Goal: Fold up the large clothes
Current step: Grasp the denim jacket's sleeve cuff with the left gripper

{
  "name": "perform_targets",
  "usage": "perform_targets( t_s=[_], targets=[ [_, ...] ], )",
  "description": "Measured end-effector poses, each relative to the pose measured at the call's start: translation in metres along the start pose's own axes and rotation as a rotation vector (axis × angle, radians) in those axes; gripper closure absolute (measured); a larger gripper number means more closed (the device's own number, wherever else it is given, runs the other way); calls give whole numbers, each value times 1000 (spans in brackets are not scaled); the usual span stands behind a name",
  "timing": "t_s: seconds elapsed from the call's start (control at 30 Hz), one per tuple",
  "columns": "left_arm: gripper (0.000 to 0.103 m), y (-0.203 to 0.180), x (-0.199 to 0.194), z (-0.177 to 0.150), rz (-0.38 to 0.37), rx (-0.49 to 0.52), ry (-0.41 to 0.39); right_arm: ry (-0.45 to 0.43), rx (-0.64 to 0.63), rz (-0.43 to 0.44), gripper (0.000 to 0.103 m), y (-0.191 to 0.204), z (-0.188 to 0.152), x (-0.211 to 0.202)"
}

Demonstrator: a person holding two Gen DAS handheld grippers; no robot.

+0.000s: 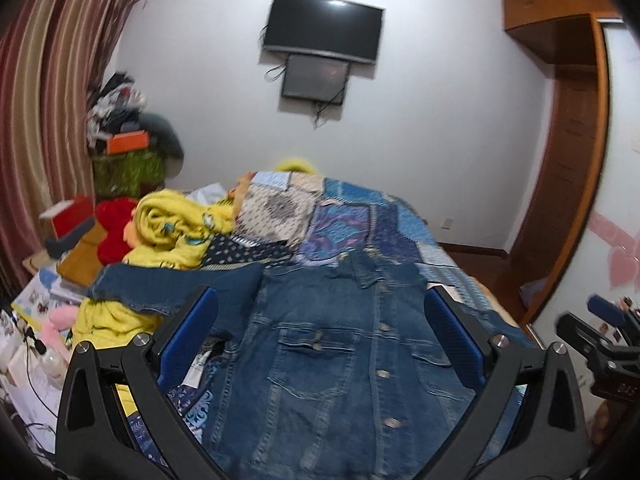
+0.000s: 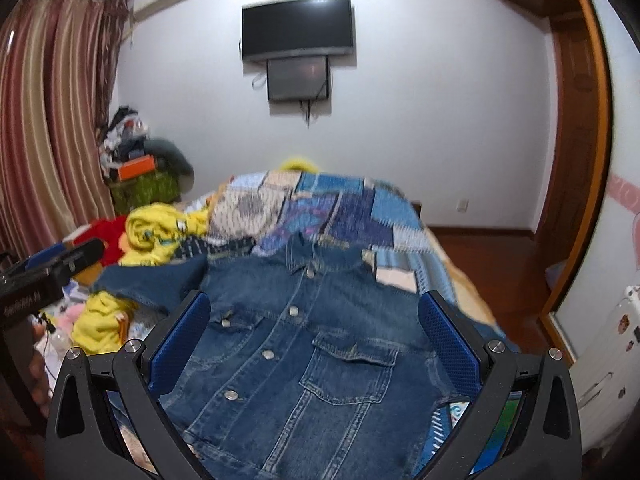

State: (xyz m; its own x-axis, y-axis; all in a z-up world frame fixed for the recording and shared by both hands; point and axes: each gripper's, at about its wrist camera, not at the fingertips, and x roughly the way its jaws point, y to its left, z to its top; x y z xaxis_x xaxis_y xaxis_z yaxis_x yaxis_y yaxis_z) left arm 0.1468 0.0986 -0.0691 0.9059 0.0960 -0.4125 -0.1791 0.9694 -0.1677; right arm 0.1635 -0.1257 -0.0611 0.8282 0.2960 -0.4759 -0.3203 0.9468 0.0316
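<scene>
A blue denim jacket lies front side up on the bed, buttoned, collar toward the far wall; it also shows in the right wrist view. One sleeve stretches out to the left. My left gripper is open and empty, held above the jacket's left half. My right gripper is open and empty above the jacket's right half. The right gripper shows at the right edge of the left wrist view. The left gripper shows at the left edge of the right wrist view.
A patchwork blue quilt covers the bed. Yellow clothes and a red plush are piled at the left. Boxes and clutter stand by the striped curtain. A TV hangs on the far wall. A wooden wardrobe stands at the right.
</scene>
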Motion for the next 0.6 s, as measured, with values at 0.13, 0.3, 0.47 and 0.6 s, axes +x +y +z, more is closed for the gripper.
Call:
perform_targets(
  t_s=[0.13, 0.3, 0.47, 0.6],
  targets=[
    [0, 39, 48, -9, 40, -33, 64, 86, 0, -28, 0, -9, -9, 31],
    [0, 93, 107, -30, 109, -59, 188, 192, 11, -86, 0, -27, -20, 71],
    [0, 162, 158, -52, 79, -209, 310, 271, 39, -127, 0, -41, -26, 104],
    [0, 212, 193, -65, 45, -373, 386, 302, 58, -139, 0, -46, -25, 125]
  ],
)
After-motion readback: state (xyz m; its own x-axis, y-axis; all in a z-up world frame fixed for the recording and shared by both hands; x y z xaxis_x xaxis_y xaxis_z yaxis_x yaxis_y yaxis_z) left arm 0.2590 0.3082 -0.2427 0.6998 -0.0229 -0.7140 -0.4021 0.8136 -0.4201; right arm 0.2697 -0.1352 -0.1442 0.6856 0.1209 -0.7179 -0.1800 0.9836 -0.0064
